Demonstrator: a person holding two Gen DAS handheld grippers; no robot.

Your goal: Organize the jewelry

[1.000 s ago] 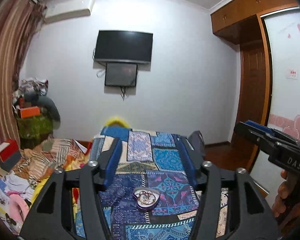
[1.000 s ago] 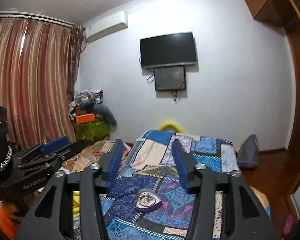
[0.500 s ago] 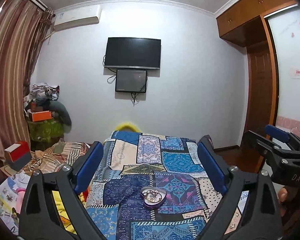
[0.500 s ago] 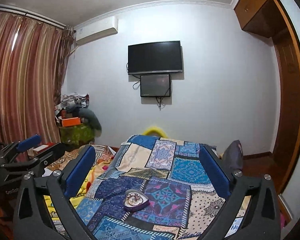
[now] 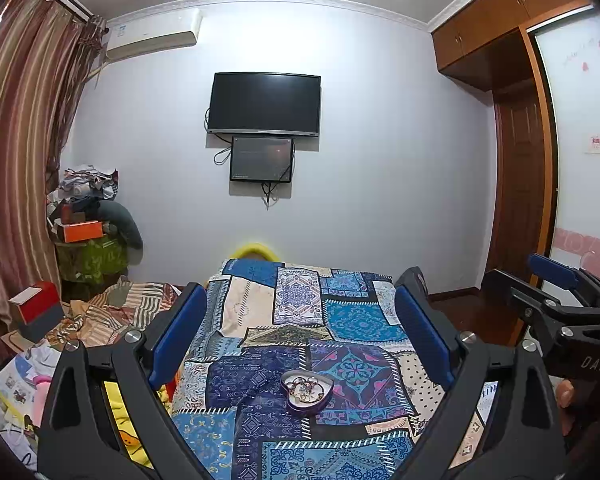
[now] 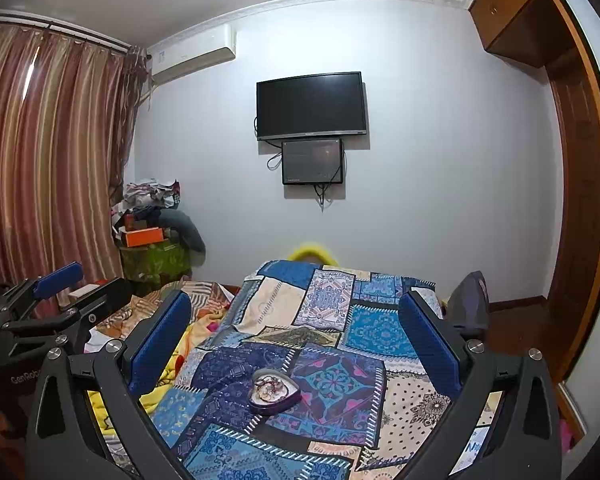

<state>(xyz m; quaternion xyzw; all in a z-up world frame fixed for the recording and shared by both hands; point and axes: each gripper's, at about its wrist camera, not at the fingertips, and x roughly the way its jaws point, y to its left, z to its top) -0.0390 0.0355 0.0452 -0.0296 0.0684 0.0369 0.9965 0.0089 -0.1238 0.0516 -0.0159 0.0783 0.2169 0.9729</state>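
Left wrist view: left gripper (image 5: 300, 334) nearest, jaws spread wide, just been opening, nothing between the blue pads (image 5: 179, 336), nothing gripped. Heart-shaped tin (image 5: 307, 393) just beyond, lying on the patchwork bedspread (image 5: 340, 316), low centre of frame, between the two finger lines but untouched. Tangle of jewelry (image 5: 306, 385) inside the tin, rings or chains, too small to sort out. At right edge, right gripper (image 5: 556, 292) seen side-on, a hand (image 5: 564, 400) partly visible beneath it. Left of the bed, striped fabric and a red box (image 5: 36, 304) on clutter. Further back, pile of clothes and an orange box (image 5: 83, 231) in the corner by the curtain (image 5: 16, 152). Far wall: TV (image 5: 264, 104), smaller screen (image 5: 261, 159) right below it, air conditioner (image 5: 154, 38) upper left, wooden wardrobe (image 5: 512, 8) upper right.

Right wrist view: right gripper (image 6: 296, 334) also released, jaws at full spread, just been opening, nothing clamped. Same tin (image 6: 275, 392) on the bedspread ahead, low and slightly left of centre, clear of both pads (image 6: 430, 342). Left gripper (image 6: 56, 292) at left edge, seen from the side. Dark bag (image 6: 470, 300) at the bed's far right corner. Yellow rounded object (image 6: 312, 250) behind the bed's far end, what it is unclear. TV (image 6: 311, 105) and curtain (image 6: 48, 160) beyond.
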